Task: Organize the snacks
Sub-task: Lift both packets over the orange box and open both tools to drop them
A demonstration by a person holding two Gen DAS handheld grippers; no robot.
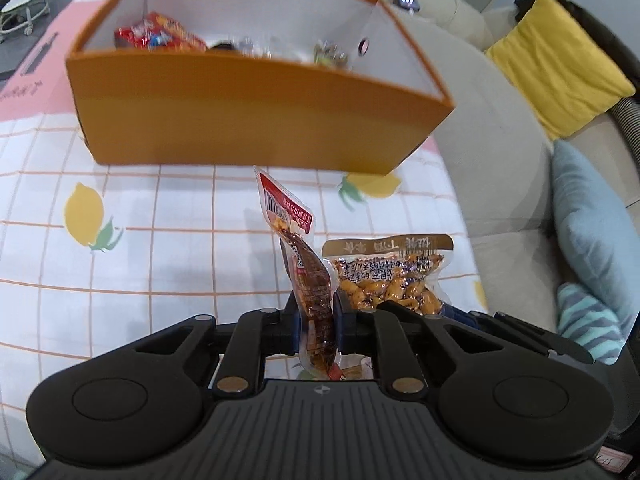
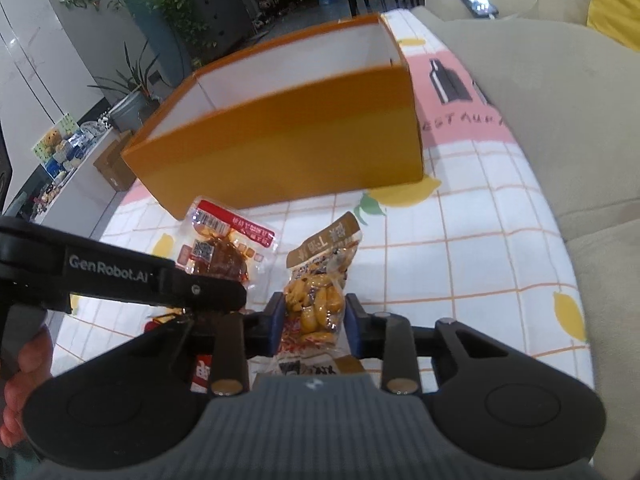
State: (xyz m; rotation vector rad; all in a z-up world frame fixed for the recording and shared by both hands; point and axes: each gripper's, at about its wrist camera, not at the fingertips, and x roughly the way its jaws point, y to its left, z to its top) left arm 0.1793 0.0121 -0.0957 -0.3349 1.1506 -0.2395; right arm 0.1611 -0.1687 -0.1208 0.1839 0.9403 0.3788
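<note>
Left gripper (image 1: 316, 312) clamps the red pouch (image 1: 298, 252); right gripper (image 2: 316, 320) clamps the nut pack (image 2: 318, 292); both lifted, apparently bound for the orange box (image 1: 256, 120) at the table's far edge.

It was a home, a living room. A beige sofa (image 1: 500, 152) ran along the table's right edge, with a yellow cushion (image 1: 560, 64) and a blue one (image 1: 592, 224) on it. A lemon-print cloth (image 1: 120, 240) covered the table. Beyond its far edge stood potted plants (image 2: 128, 92) and what looked like a cluttered shelf (image 2: 64, 148).
</note>
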